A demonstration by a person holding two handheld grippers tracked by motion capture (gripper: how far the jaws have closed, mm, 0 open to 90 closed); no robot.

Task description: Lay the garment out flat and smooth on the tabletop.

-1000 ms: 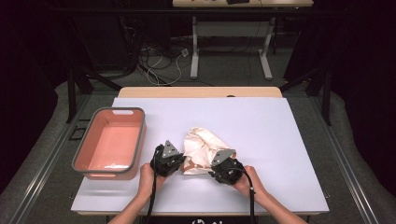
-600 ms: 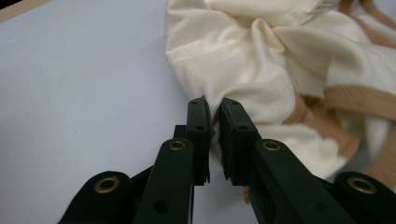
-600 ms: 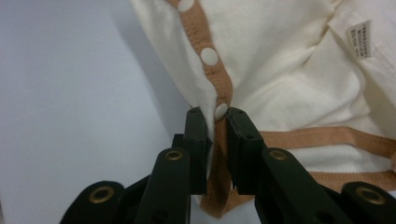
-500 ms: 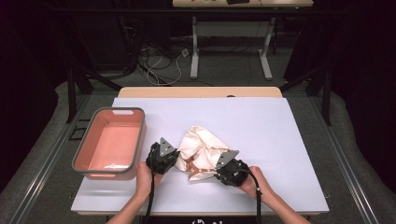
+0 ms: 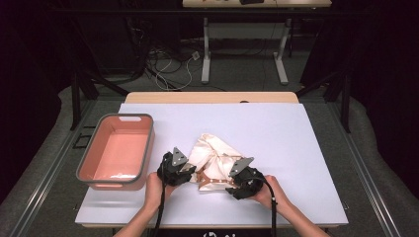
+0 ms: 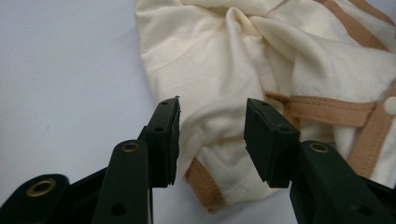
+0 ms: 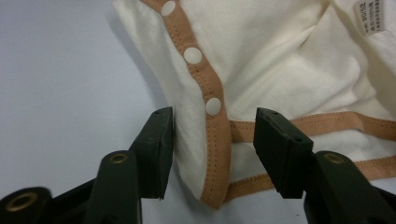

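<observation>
Both grippers, left (image 6: 212, 140) and right (image 7: 215, 149), gape astride garment (image 5: 215, 158) hems (bare table (image 5: 306, 148) beyond)

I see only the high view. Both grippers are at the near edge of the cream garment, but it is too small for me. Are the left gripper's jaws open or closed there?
Observer: Open. In the left gripper view the left gripper has its jaws apart, with a fold of the cream garment lying between them, not pinched.
Operator: And the right one, please?
Observer: The right gripper is also open. Its jaws stand on either side of the tan trim at the garment's corner.
Operator: Is there something on this trim?
Observer: Yes, a row of white snap buttons runs along it, and the lowest one sits just above the gap between the jaws.
</observation>
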